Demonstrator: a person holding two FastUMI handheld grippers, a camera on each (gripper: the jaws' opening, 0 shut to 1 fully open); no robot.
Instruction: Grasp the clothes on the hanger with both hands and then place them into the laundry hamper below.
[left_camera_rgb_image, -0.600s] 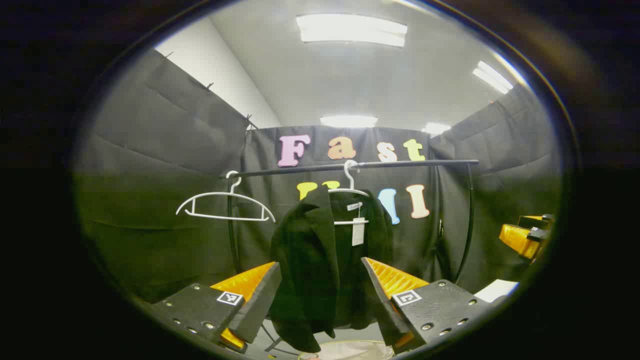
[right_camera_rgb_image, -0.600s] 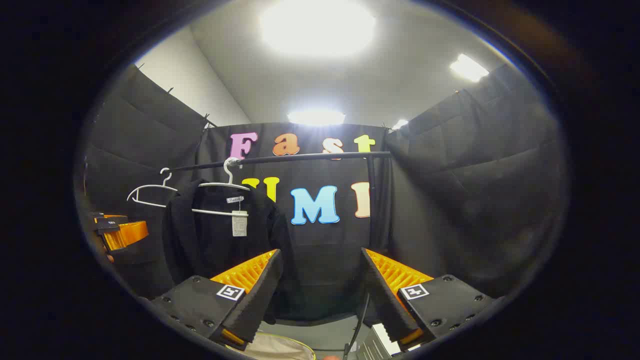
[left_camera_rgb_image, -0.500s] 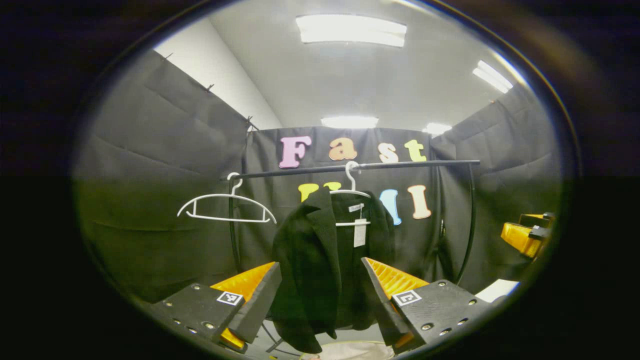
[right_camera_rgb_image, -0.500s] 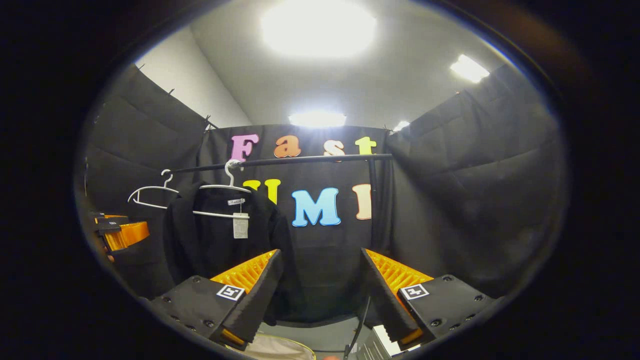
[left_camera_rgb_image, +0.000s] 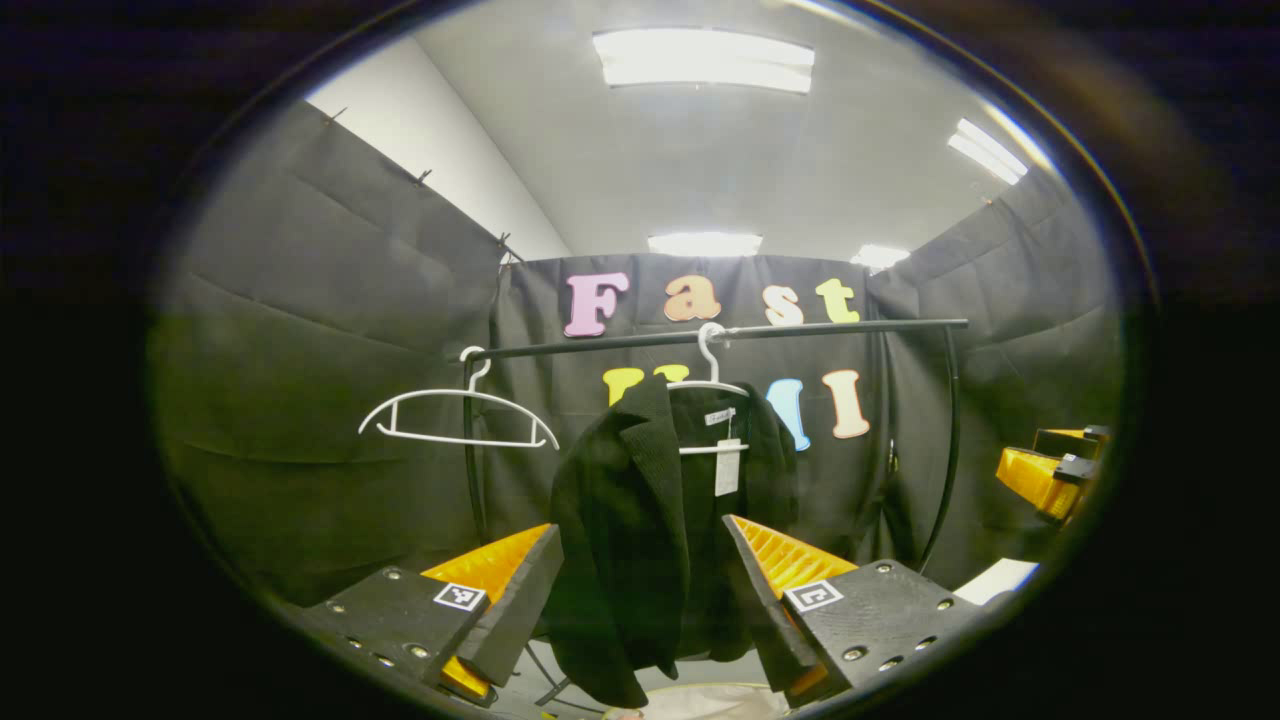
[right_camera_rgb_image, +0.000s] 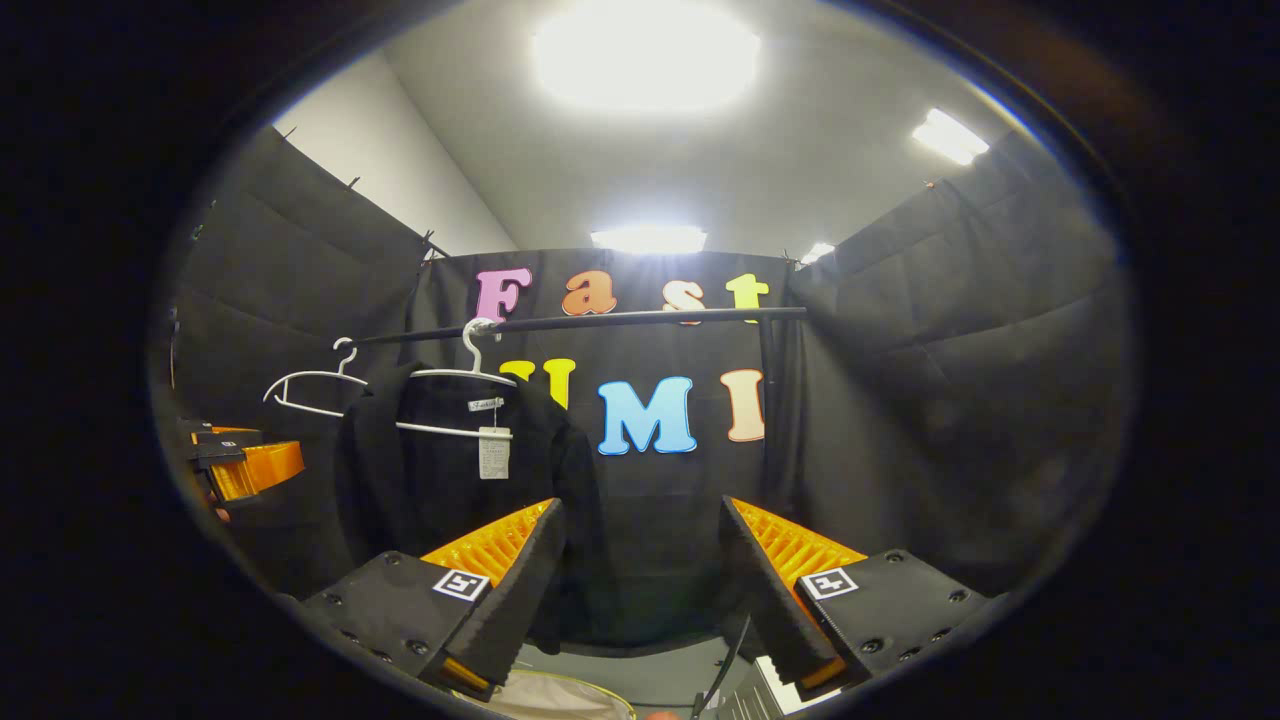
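A black jacket (left_camera_rgb_image: 640, 540) with a white tag hangs on a white hanger (left_camera_rgb_image: 712, 385) from the black rail (left_camera_rgb_image: 720, 333). In the left gripper view my left gripper (left_camera_rgb_image: 640, 590) is open, short of the jacket, which shows between its fingers. In the right gripper view the jacket (right_camera_rgb_image: 440, 470) hangs to the left, and my right gripper (right_camera_rgb_image: 640, 580) is open, aimed at the wall right of it. The hamper's pale rim (left_camera_rgb_image: 700, 700) peeks in below the jacket (right_camera_rgb_image: 560, 695). The right gripper (left_camera_rgb_image: 1050, 470) shows at the far right, the left gripper (right_camera_rgb_image: 240, 460) at the far left.
An empty white hanger (left_camera_rgb_image: 455, 420) hangs at the left end of the rail (right_camera_rgb_image: 310, 385). The rack's right upright (left_camera_rgb_image: 940, 450) curves down beside the jacket. A white object (left_camera_rgb_image: 995, 580) lies low at the right. Black cloth walls close in on three sides.
Both views have shifted slightly: the jacket and rail sit a little further right and lower in each. Both grippers stay open.
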